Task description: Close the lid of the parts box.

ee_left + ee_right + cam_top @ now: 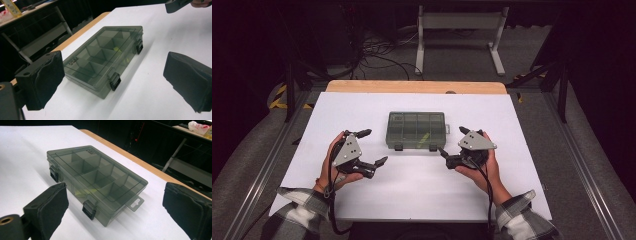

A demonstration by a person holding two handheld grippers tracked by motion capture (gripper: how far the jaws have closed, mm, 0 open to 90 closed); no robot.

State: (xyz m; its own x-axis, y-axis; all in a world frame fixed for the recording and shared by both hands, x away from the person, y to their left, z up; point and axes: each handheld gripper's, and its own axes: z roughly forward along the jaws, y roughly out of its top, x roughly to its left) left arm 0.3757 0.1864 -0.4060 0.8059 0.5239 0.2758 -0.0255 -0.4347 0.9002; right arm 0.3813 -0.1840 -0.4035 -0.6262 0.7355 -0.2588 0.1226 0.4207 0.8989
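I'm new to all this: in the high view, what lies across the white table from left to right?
Left gripper → grey compartment box, lid closed → right gripper. Both grippers stand open, fingers pointing towards the box.

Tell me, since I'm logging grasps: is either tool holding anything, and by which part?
Nothing is held. The left tool and right tool are both open, either side of the closed box, touching nothing.
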